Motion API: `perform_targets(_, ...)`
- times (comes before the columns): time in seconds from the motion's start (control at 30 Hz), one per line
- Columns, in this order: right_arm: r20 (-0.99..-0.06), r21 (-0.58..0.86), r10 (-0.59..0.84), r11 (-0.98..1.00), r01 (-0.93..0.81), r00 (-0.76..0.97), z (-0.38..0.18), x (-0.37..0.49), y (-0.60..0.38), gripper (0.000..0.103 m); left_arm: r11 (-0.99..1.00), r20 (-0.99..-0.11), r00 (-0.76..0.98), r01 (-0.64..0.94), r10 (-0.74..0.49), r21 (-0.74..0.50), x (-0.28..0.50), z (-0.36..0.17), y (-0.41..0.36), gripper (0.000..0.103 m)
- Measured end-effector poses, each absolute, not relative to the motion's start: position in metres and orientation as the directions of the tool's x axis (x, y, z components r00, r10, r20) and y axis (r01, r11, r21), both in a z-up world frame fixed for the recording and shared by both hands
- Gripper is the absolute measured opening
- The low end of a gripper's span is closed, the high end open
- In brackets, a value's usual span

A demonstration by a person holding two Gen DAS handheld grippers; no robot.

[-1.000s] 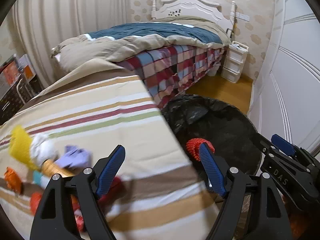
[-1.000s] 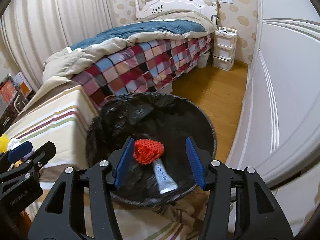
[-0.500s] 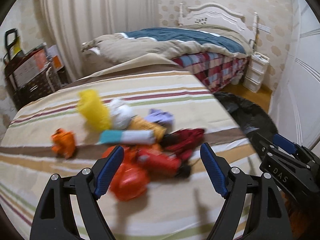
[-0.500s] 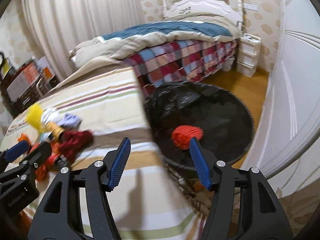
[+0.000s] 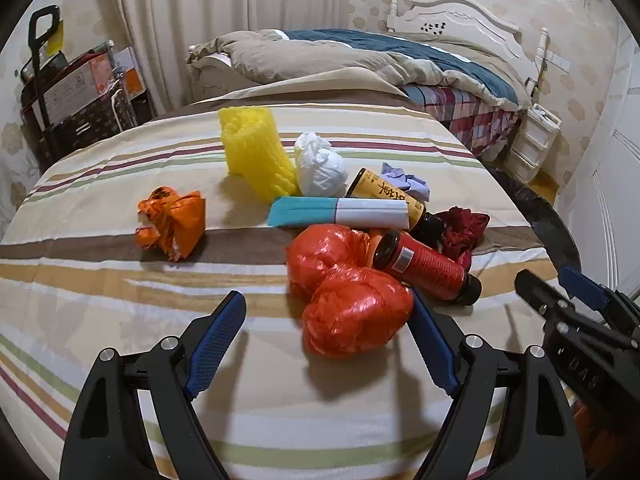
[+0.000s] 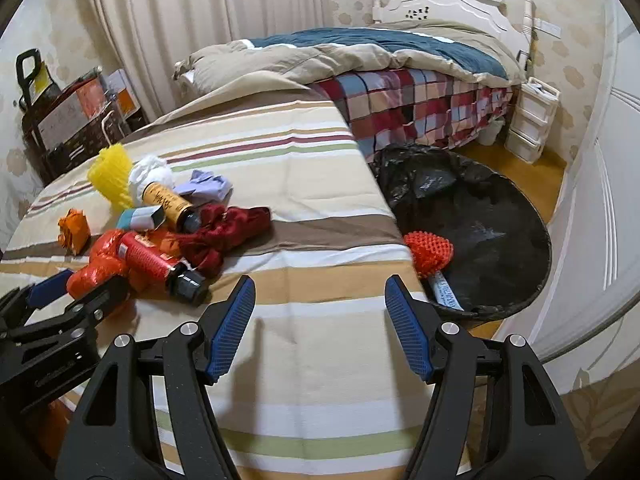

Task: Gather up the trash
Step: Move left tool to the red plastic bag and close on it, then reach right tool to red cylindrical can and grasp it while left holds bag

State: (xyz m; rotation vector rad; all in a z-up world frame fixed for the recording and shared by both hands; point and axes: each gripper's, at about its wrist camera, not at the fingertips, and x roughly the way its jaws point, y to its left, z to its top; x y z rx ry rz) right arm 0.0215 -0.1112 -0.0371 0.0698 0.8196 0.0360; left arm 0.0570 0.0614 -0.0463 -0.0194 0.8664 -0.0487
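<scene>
Blue-padded jaws of the left gripper (image 5: 326, 342) stand wide apart above the striped bedcover (image 5: 120, 280). A crumpled red-orange plastic bag (image 5: 344, 300) lies partly between them, close to the right pad, but whether the pad touches it I cannot tell. The right gripper (image 6: 320, 328) has just been opening its jaws; they are apart, and only the bare cover shows between them.

Just behind the red-orange bag lies a red cylindrical bottle with a black cap (image 5: 424, 268), touching the bag. Beyond it, a flat teal and white paper box (image 5: 340, 213) lies across a yellow-labelled dark bottle (image 5: 392, 200). A dark red cloth (image 5: 460, 232) is bunched beside the bottles on the right. Further back stand a yellow foam net sleeve (image 5: 254, 156), a white knotted plastic bag (image 5: 320, 166) touching it, and a small pale purple crumpled paper (image 5: 404, 182). An orange crumpled wrapper (image 5: 172, 222) lies apart from the pile, on the left.

A round bin lined with a black plastic bag (image 6: 480, 216) stands on the wooden floor just beside the bed's right edge. Inside it lie a red foam net (image 6: 430, 252) and a white tube (image 6: 446, 290).
</scene>
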Motion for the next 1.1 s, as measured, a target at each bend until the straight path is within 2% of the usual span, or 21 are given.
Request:
perform_targets(0.1,-0.735,0.069,0.063,0.997,-0.017,0.675,-0.039,0.020,-0.105,0.066,0.997,-0.774,0.629,0.048,-0.073,-0.055,0.061,-0.051,0.063,0.080)
perform_targets(0.13,-0.736,0.067,0.063,0.998,-0.020,0.674,-0.040,0.020,-0.104,0.066,0.997,-0.775,0.627,0.048,-0.079,-0.062,0.060,-0.052,0.065,0.076)
perform_targets(0.2,-0.739,0.062,0.063,0.998,-0.025,0.671,-0.040,0.020,-0.102,0.066,0.996,-0.781,0.617,0.056,-0.093,-0.074,0.061,-0.055,0.067,0.055)
perform_targets(0.3,-0.742,0.066,0.068,0.997,-0.029,0.667,-0.040,0.019,-0.099,0.066,0.995,-0.781,0.616,0.069,-0.102,-0.076,0.059,-0.056,0.070,0.046)
perform_targets(0.9,-0.748,0.070,0.124,0.992,-0.107,0.652,-0.040,0.015,-0.072,0.066,0.999,-0.765,0.643,-0.002,-0.024,-0.033,0.033,-0.053,0.120,0.044)
perform_targets(1.1,-0.740,0.079,0.108,0.994,-0.073,0.664,-0.036,0.017,-0.076,0.066,0.999,-0.767,0.642,-0.022,-0.022,-0.047,0.030,-0.053,0.131,0.044)
